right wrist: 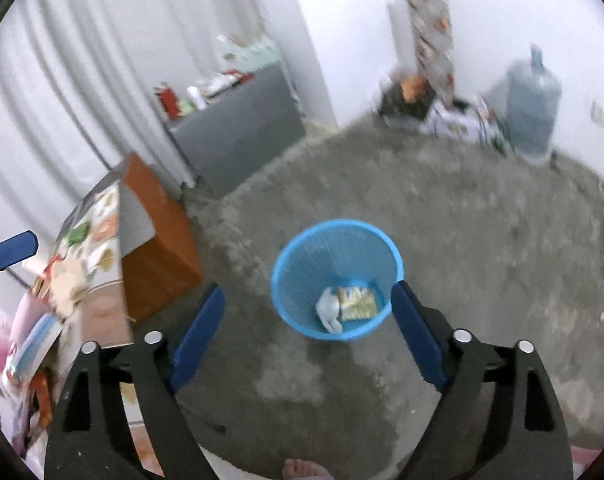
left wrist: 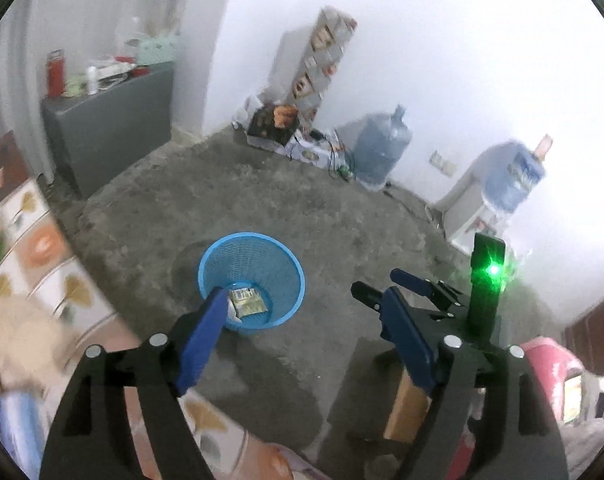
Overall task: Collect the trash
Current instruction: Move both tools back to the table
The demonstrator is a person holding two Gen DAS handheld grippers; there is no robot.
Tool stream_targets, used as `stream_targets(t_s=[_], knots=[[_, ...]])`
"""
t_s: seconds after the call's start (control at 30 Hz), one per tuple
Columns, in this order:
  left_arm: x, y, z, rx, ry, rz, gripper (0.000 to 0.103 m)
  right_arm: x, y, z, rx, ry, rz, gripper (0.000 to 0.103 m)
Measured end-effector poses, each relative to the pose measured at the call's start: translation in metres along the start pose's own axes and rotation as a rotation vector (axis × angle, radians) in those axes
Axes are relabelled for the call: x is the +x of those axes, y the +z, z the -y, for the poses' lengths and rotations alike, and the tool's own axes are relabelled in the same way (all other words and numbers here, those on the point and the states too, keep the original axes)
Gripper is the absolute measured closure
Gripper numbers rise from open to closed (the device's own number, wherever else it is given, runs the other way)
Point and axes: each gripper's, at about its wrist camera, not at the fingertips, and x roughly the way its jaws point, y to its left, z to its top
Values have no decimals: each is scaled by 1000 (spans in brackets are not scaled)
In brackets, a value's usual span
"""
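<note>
A blue mesh waste basket (left wrist: 251,246) (right wrist: 338,227) stands on the grey concrete floor. Inside it lie a yellow-green wrapper (left wrist: 248,300) (right wrist: 356,298) and a crumpled white wad (right wrist: 329,309). My left gripper (left wrist: 304,294) hangs above and in front of the basket, jaws wide apart with nothing between them. My right gripper (right wrist: 308,290) is also over the basket's near side, open and empty. In the left wrist view the right gripper (left wrist: 378,282) shows to the right with a green light on it. One blue fingertip of the left gripper (right wrist: 16,248) pokes in at the right wrist view's left edge.
A table with a leaf-patterned cloth (left wrist: 42,264) (right wrist: 98,232) and an orange cabinet (right wrist: 162,236) stand left of the basket. A grey cabinet (left wrist: 110,120), water jugs (left wrist: 382,144) (right wrist: 534,100) and clutter line the far wall. A bare foot (right wrist: 302,470) shows at the bottom edge.
</note>
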Motion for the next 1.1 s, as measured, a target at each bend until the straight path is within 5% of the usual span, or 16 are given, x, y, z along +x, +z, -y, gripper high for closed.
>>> stream_targets(t_s=[0.27, 0.7, 1.1], knots=[[-114, -44, -21, -108, 58, 206, 21, -60, 4, -78, -208, 109, 173, 9], [-275, -126, -90, -393, 228, 526, 9, -103, 0, -155, -328, 319, 247, 8], [-351, -208, -150, -540, 361, 640, 9, -88, 22, -190, -259, 476, 62, 8]])
